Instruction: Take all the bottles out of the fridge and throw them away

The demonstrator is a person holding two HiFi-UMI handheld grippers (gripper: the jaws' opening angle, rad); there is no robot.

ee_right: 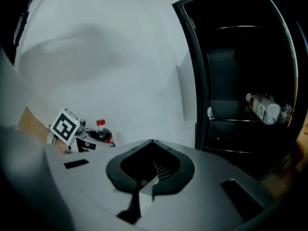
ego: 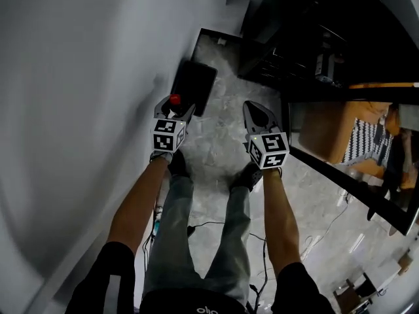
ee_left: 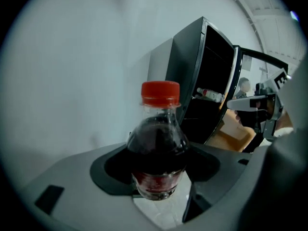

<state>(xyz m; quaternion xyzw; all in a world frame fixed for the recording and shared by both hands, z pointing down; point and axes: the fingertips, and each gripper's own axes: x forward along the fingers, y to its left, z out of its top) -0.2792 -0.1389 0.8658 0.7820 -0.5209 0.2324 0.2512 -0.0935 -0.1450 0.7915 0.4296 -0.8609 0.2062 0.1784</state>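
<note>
Underfoot: marbled floor (ego: 216, 142), white wall (ego: 78, 77)
Fridge (ee_right: 231, 57): open
Left gripper (ego: 171, 113): grips cola bottle (ee_left: 159, 148)
Right gripper (ee_right: 151, 146): closed, empty
Label (ee_left: 156, 181): unreadable

In the head view the left hand-held gripper (ego: 174, 110) hides the cola bottle (ee_left: 158, 143) below its red cap (ego: 175, 99).

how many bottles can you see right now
2. A dark soda bottle with a red cap is held in the left gripper; a clear bottle lies on its side inside the fridge. Its dark interior may hide more.
</note>
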